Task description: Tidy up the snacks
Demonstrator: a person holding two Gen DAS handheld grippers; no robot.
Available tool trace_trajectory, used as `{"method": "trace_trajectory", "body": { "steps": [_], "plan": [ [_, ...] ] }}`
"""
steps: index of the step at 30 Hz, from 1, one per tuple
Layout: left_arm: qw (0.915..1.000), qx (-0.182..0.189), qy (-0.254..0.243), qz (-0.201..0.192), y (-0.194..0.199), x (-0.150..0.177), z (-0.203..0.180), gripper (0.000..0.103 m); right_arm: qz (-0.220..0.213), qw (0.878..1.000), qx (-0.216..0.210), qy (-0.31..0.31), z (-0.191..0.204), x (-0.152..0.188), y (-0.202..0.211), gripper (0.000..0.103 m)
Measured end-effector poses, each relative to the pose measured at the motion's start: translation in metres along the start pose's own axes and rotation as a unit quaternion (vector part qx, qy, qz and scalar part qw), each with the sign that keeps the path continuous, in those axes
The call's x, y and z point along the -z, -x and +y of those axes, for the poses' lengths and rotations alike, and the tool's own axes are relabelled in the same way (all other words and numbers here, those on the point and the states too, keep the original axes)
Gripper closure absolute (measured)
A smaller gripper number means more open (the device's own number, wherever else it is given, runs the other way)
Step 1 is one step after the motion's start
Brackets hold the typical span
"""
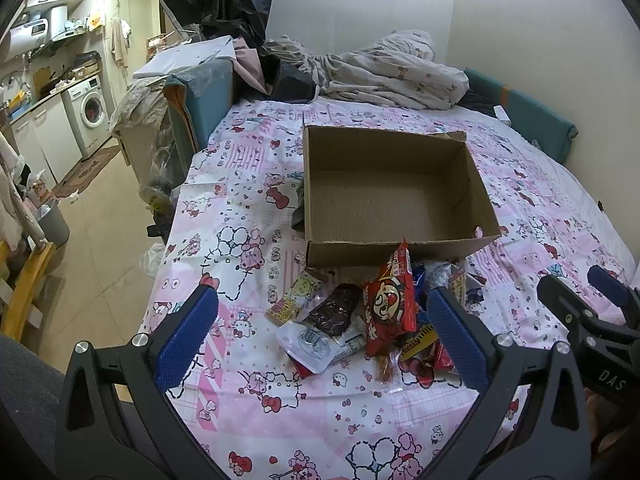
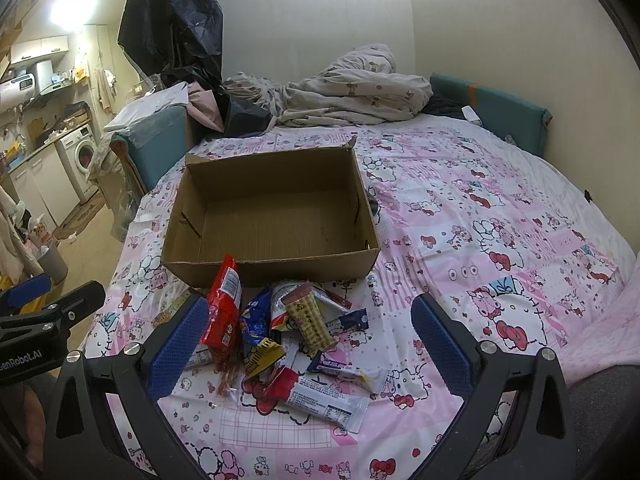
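Left wrist view: the left gripper [image 1: 322,322] hangs wide open over the snack pile [image 1: 360,320] on the bed [image 1: 240,208], holding nothing. The cardboard box [image 1: 400,248] sits bare just past the pile at 12 o'clock, probably parked close so each move is short. A red packet [image 1: 390,304] leans up and hides what's behind it.

Right wrist view: the right gripper [image 2: 310,344] is open too, empty, straddling the same pile. The left gripper's tip pokes in at 9 o'clock, cut off. Lower packets overlap, so I can't count them.
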State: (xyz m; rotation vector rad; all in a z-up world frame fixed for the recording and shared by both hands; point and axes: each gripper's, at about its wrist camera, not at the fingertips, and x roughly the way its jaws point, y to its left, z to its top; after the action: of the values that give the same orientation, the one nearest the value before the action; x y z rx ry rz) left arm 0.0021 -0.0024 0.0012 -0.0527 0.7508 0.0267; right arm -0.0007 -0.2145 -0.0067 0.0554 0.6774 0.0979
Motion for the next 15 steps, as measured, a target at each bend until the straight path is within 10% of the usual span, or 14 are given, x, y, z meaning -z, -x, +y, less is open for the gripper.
{"method": "trace_trajectory", "body": {
  "steps": [15],
  "plan": [
    [1.0000, -0.003, 0.006, -0.004, 0.0013, -0.0032, 0.0047, 0.000, -0.005, 1.000, 0.004, 0.009, 0.0024, -0.0018, 0.0033, 0.000]
  ]
}}
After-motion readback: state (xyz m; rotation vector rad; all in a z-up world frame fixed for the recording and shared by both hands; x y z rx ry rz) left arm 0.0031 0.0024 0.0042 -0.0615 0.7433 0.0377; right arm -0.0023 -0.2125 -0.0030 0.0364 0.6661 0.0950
